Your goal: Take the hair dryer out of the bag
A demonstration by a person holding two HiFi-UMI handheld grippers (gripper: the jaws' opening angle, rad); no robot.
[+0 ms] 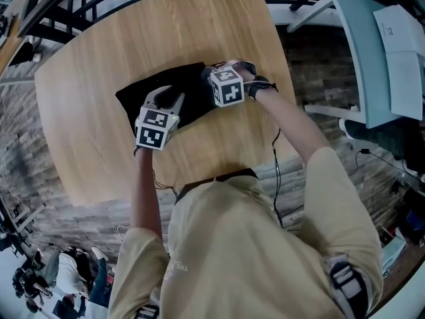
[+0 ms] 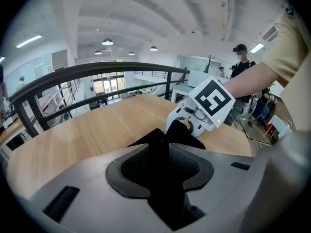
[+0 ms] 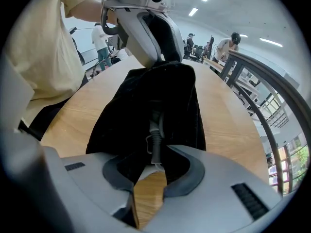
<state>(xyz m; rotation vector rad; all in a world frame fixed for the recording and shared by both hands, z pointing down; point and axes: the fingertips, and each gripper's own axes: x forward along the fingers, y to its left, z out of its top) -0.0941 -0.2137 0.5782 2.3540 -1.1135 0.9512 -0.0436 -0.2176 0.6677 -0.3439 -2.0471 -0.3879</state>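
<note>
A black cloth bag [image 1: 189,85] lies on the round wooden table [image 1: 93,131]. My left gripper [image 1: 174,102] is at the bag's near-left end. In the left gripper view its jaws [image 2: 165,166] stand apart, with black cloth [image 2: 151,141] lying in the gap. My right gripper [image 1: 210,80] is at the bag's right end. From the left gripper view, the right gripper [image 2: 187,126] pinches a peak of the cloth. A grey ribbed cord [image 3: 154,140] of the hair dryer pokes out of the bag [image 3: 146,96] into my right gripper [image 3: 148,178]. The dryer's body is hidden.
The table's edge curves close to both ends of the bag. A black railing [image 2: 97,72] runs behind the table. A pale desk with papers [image 1: 382,52] stands at the right. A thin cable [image 1: 275,158] hangs from the right wrist. People stand far off.
</note>
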